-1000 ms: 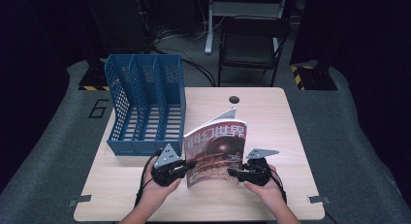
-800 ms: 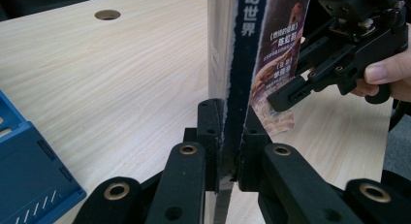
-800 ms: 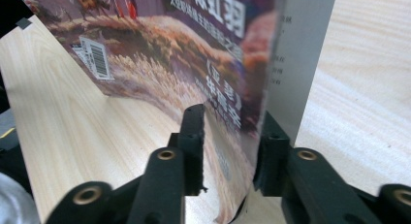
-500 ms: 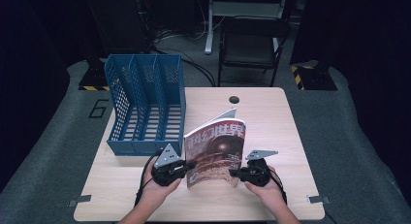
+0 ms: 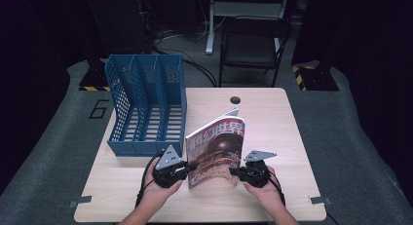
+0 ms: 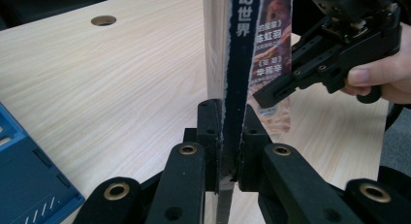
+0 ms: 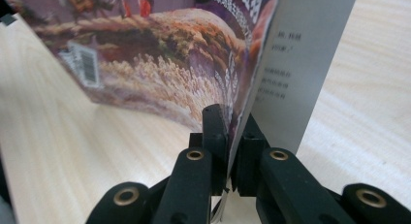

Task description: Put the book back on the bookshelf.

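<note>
In the high view a magazine (image 5: 216,149) stands upright on its lower edge in the lower middle of the frame, on the near part of the pale wooden table (image 5: 272,118), its cover facing the camera and its pages slightly fanned at the top. The left claw (image 5: 187,167), at the lower left of the magazine, is clamped on its spine edge, and the right claw (image 5: 234,172), at its lower right, has just been closing and now pinches the open edge of the cover. A blue file rack (image 5: 146,105) with three compartments sits to the upper left, near the magazine but apart from it, and a round cable hole (image 5: 235,99) lies in the table's far edge. In the left gripper view the left claw (image 6: 226,132), at bottom centre, grips the magazine's (image 6: 242,64) spine, which rises straight up the middle of the frame; the right claw (image 6: 264,95) reaches in from the upper right onto the cover. In the right gripper view the right claw (image 7: 231,136), at bottom centre, is clenched on the magazine's (image 7: 165,64) curling cover, with a grey inner page (image 7: 300,64) rising at the right.
</note>
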### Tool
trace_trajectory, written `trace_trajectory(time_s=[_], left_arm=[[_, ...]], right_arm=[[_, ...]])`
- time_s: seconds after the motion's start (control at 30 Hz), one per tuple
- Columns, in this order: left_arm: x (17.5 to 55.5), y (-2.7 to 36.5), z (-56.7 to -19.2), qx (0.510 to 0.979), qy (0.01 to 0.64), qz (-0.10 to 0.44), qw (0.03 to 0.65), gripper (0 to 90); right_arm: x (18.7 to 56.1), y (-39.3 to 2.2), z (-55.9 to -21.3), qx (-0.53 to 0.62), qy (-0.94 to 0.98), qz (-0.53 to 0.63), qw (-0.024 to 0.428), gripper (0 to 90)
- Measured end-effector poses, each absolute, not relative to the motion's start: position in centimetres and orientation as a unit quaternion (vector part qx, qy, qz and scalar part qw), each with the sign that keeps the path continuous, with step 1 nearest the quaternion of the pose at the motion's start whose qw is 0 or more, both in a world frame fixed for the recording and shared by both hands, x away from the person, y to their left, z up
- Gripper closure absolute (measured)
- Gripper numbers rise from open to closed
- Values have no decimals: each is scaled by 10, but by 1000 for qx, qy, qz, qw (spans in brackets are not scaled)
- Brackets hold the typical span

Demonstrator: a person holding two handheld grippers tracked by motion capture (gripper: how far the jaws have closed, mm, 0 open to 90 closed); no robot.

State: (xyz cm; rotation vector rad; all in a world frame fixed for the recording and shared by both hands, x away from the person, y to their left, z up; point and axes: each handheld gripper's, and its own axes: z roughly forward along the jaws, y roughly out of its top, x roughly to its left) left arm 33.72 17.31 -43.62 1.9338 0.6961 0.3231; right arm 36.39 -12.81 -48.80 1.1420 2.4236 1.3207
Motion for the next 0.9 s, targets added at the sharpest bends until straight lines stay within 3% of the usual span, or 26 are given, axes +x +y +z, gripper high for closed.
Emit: trace_trajectory(time_s=[0.23, 0.9], left_arm=[[335, 172, -433, 797, 285, 144, 512, 837], [336, 176, -442, 793, 307, 151, 504, 835]], right_arm=[[368, -123, -487, 389, 792, 457, 109, 865], [380, -117, -493, 392, 792, 458, 99, 857]])
